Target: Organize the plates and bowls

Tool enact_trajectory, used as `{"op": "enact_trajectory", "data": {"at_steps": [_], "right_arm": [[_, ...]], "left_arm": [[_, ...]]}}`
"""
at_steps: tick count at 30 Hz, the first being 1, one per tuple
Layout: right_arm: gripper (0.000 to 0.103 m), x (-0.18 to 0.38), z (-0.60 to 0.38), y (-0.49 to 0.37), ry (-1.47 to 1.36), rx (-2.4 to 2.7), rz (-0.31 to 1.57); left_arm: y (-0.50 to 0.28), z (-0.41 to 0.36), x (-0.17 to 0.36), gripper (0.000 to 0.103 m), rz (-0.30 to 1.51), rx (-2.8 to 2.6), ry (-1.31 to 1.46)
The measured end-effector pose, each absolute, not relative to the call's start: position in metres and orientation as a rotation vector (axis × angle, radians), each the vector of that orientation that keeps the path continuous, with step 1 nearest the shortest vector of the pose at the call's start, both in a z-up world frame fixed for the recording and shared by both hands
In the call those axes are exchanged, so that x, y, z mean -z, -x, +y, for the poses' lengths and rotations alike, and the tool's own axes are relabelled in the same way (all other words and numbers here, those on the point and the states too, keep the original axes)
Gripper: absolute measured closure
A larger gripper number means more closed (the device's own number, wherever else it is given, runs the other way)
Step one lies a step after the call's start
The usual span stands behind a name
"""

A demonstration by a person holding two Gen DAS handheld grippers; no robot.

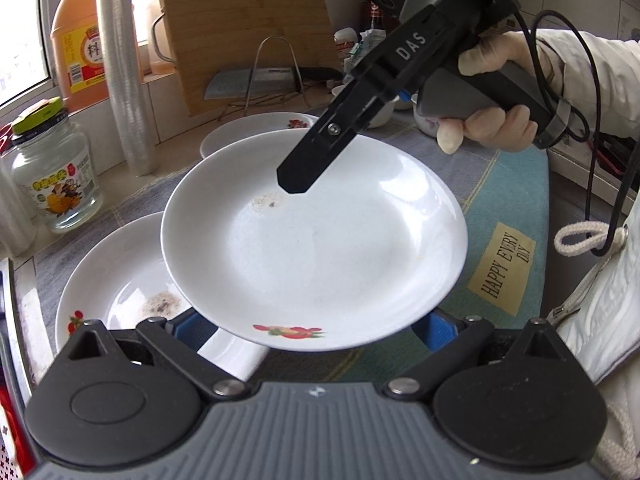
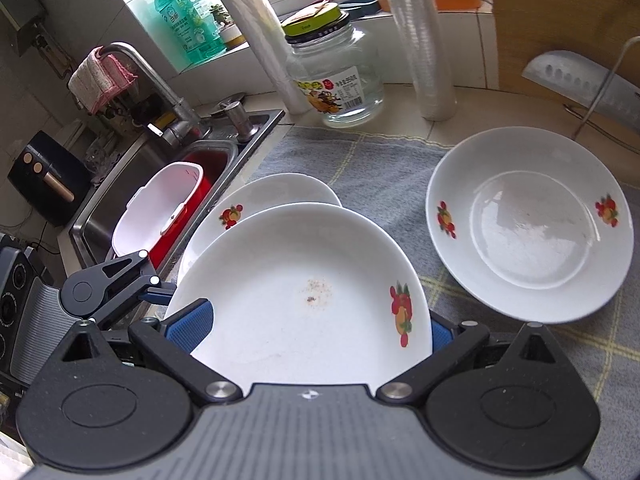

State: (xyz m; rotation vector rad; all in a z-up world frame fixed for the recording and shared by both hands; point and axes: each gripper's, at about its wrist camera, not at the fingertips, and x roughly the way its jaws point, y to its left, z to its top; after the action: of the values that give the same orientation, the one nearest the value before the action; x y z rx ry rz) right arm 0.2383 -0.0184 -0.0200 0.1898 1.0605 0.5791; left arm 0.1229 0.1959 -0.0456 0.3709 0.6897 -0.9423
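A white plate with a fruit print (image 1: 316,240) hangs in the air over the grey towel. Its near rim lies between the fingers of my left gripper (image 1: 316,332), whose jaws stand wide. My right gripper (image 2: 310,330) comes from the far side; its upper finger (image 1: 304,168) lies over the plate's far rim, its blue pads (image 2: 192,328) flank that rim. Its grip on the plate is unclear. The same plate fills the right wrist view (image 2: 304,296). A second plate (image 1: 116,292) lies under it on the towel. A third plate (image 2: 528,224) lies farther back.
A glass jar (image 1: 54,184), an orange oil jug (image 1: 80,40), a roll of plastic cups (image 1: 128,80) and a cutting board with a cleaver (image 1: 248,32) line the back. The sink (image 2: 140,200) holds a white and red container. Small bowls (image 1: 380,116) stand behind the right gripper.
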Motion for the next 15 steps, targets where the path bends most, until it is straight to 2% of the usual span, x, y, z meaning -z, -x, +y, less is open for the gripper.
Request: {"op": "enact_trajectory", "data": {"at_steps": [15], "right_arm": [[0.000, 0.025, 0.021, -0.266, -0.147, -0.628, 1.079]], "left_arm": [[-0.134, 0.227, 0.049, 0.003, 0.695, 0.888, -0.347]]}}
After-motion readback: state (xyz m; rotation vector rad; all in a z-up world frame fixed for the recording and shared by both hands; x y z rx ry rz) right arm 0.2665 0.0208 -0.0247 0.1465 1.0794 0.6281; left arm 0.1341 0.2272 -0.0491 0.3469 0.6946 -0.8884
